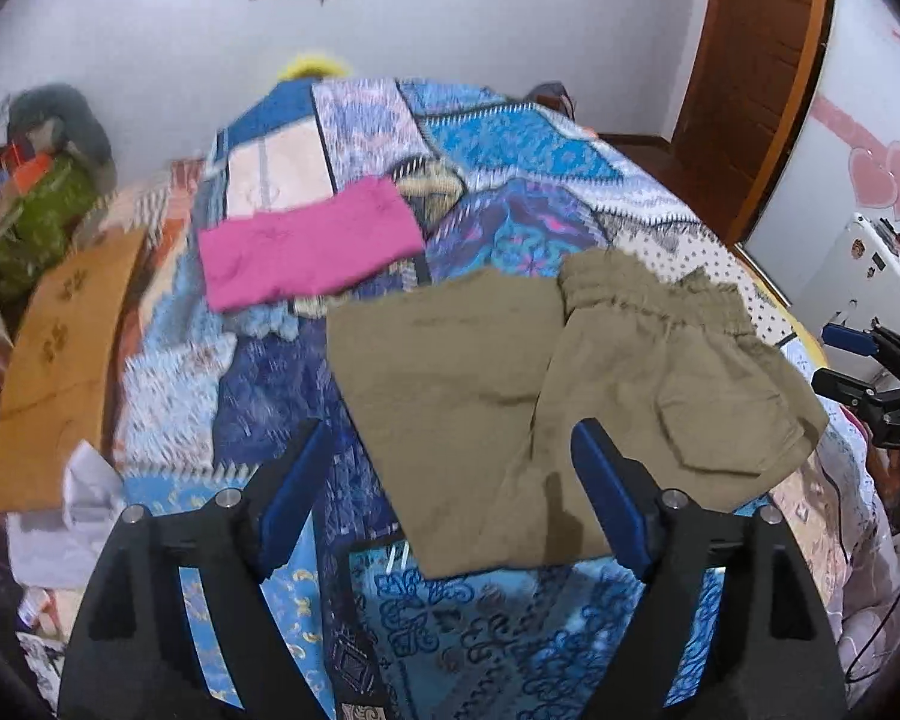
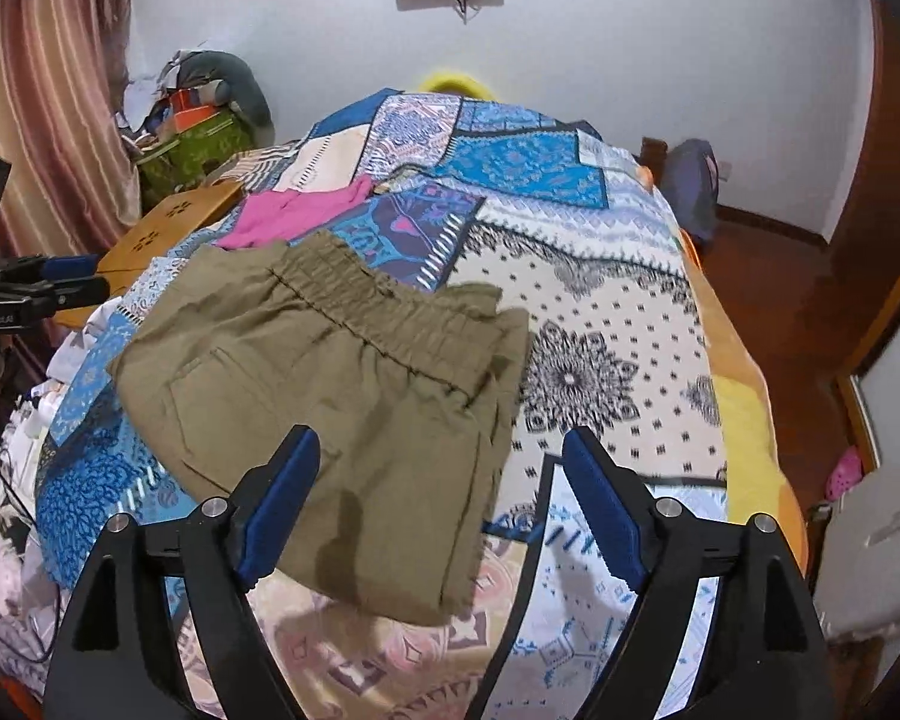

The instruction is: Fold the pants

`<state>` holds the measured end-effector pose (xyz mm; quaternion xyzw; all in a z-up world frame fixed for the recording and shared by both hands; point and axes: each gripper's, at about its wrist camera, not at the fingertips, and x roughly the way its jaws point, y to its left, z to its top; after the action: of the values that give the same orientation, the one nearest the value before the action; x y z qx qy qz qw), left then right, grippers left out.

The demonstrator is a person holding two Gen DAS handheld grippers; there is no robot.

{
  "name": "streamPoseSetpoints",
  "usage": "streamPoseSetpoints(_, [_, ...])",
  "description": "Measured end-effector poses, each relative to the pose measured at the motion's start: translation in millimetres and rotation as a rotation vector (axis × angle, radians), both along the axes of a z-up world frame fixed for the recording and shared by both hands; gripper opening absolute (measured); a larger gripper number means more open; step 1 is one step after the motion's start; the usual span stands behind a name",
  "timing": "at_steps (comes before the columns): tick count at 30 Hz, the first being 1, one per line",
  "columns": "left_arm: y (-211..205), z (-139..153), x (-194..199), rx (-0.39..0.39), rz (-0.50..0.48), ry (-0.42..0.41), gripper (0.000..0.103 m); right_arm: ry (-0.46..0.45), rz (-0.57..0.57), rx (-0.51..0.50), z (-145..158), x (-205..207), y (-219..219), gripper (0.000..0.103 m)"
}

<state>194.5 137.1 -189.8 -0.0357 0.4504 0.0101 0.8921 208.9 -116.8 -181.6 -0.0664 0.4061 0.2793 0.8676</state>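
Blue patchwork bedspread [image 1: 510, 138] covers the bed in front of you, and the olive pants [image 1: 510, 396] lie on its near part, folded over with the gathered waistband [image 2: 360, 300] on the side away from you and a pocket facing up. A pink folded cloth [image 1: 306, 252] sits well beyond the pants, toward the wall. Your left tool [image 1: 456, 498] and right tool [image 2: 444, 504] both hover over the pants with fingers spread apart, gripping nothing.
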Motion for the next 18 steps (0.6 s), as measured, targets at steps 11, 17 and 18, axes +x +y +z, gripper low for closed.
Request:
streamPoseSetpoints(11, [29, -72, 27, -0.119, 0.048, 0.142, 0.082, 0.221, -0.023, 0.092, -48, 30, -12, 0.082])
streamPoseSetpoints(17, [34, -77, 39, -0.230, 0.028, 0.131, 0.082, 0.307, 0.018, 0.183, -61, 55, -7, 0.082])
streamPoseSetpoints(18, [33, -78, 42, -0.245, 0.026, 0.130, 0.082, 0.314, 0.023, 0.194, -62, 59, -6, 0.083])
